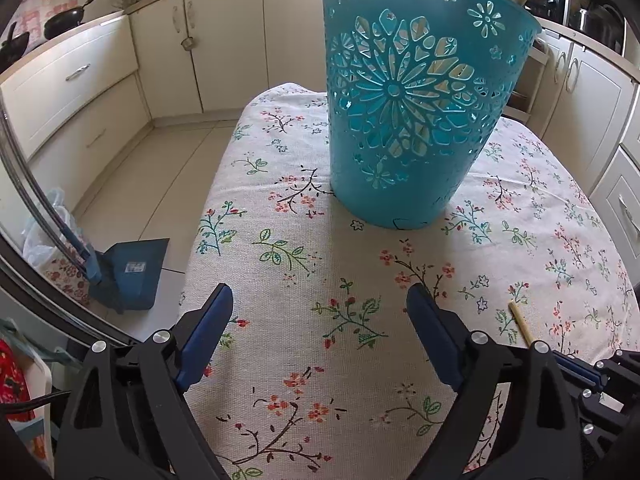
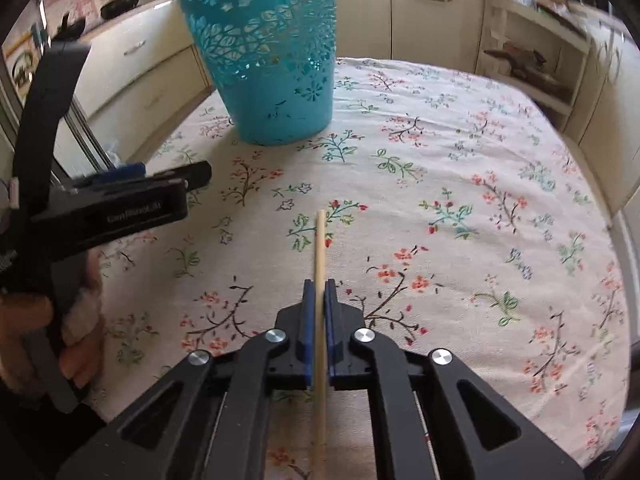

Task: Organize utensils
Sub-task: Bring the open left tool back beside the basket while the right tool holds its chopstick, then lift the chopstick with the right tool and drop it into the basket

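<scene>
Both cameras look forward and down along their own fingers onto the flowered tablecloth [image 1: 320, 248]. The left wrist view stands close to the turquoise basket [image 1: 416, 112], which fills its upper middle. The right wrist view sits further back and to the right; it shares the basket, the cloth and the left gripper [image 2: 160, 184].
</scene>
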Tool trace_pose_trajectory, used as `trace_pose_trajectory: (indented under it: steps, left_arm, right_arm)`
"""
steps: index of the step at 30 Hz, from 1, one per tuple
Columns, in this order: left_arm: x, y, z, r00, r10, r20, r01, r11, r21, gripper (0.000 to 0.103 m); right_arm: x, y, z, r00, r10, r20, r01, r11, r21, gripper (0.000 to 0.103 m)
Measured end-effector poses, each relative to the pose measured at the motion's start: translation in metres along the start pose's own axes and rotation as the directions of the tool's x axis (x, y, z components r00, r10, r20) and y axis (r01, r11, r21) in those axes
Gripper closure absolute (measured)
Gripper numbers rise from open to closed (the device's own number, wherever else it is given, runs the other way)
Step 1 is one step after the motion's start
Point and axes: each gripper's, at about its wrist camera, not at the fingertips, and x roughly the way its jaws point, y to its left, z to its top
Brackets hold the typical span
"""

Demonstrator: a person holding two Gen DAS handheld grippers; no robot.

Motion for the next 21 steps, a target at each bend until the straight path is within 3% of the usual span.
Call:
trace_pose_trajectory:
  steps: [3,11,18,21]
  left_arm:
    - [0.001,-0.001,0.000,1.000,0.000,-0.004,0.000,1.000,0.003,0.018]
    - [0.002,-0.003,0.000,1.000,0.002,-0.010,-0.002,1.000,0.012,0.018]
    - [0.003,-0.003,-0.001,1.000,0.005,-0.013,-0.005,1.000,0.018,0.017]
    - [0.003,-0.004,-0.001,1.000,0.007,-0.015,-0.007,1.000,0.020,0.017]
  right_arm:
    - [-0.007,-0.009,-0.001,0.995,0.098,0.020,-0.099,0.992,0.081,0.097]
    - [-0.041,-0.011,0.015,0.964,0.231,0.132,-0.251,0.955,0.158,0.097]
    - [-0.080,-0.008,0.046,0.914,0.299,0.273,-0.348,0.924,0.155,0.097]
    - [-0.100,-0.002,0.076,0.878,0.315,0.361,-0.379,0.917,0.122,0.097]
